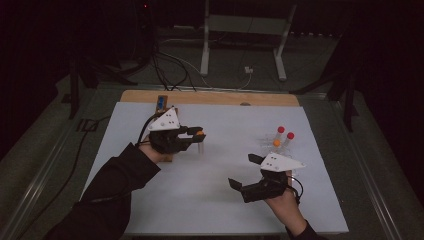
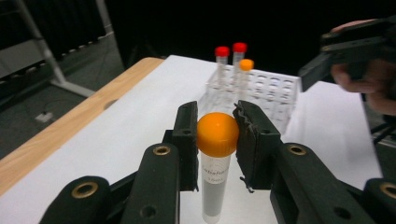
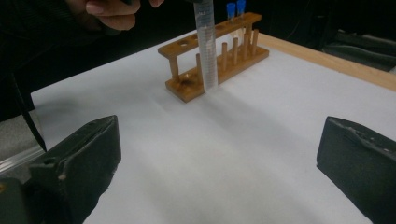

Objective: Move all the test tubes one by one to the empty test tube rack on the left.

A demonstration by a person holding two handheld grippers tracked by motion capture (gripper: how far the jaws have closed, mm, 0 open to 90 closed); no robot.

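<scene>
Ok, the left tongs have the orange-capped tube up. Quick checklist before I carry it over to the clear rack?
1. Grip: left tongs shut on the orange-capped tube just below its cap: ok.
2. Tube upright: ok.
3. Tube clear of the wooden rack: ok, it hangs in front of it.
4. Free holes in the clear rack: ok, several open beside the three capped tubes.
5. Right tongs open, holding nothing: ok.
6. Path clear: not ok, the right tongs sit near the clear rack.

I am working in a dim room; beyond my white-covered table [image 1: 220, 200] with its wooden edge [image 1: 210, 97], cables [image 1: 167, 67] are trailing across grey floor [image 1: 310, 60] beside a metal stand [image 1: 245, 30].
</scene>
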